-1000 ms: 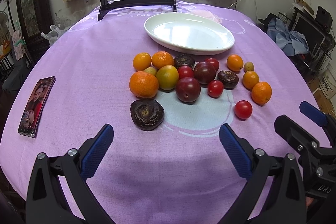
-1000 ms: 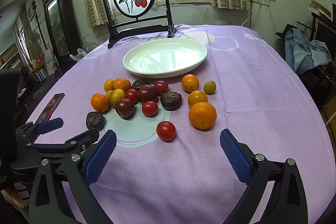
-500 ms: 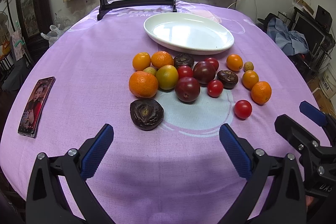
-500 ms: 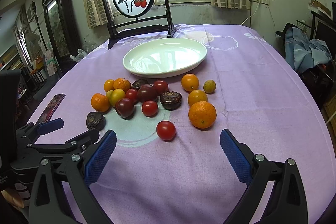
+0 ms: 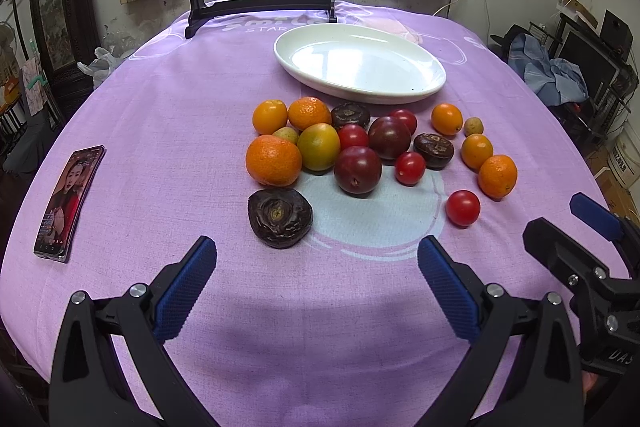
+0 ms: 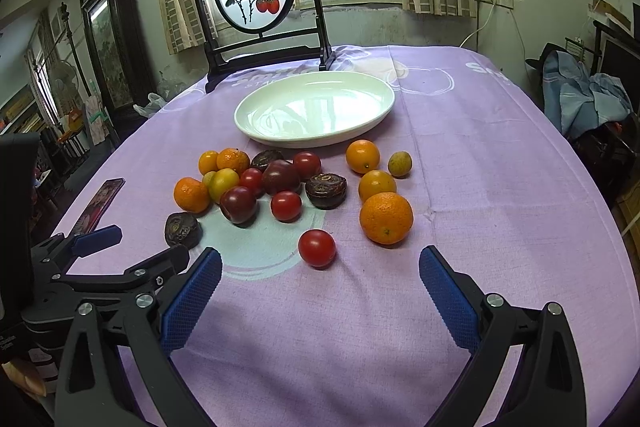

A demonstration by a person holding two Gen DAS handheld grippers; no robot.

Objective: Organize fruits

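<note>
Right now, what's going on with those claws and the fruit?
Left gripper open, right gripper open. Fruit loose on tablecloth, plate bare. Nothing blocking.

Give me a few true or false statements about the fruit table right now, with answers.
1. The white plate holds no fruit. True.
2. The left gripper is clamped on a tomato. False: its jaws are open and hold nothing.
3. A phone lies on the purple tablecloth, left of the fruit. True.
4. The lone red tomato sits on the plate. False: it rests on the cloth, nearest the right gripper.
5. The right gripper is open. True.
</note>
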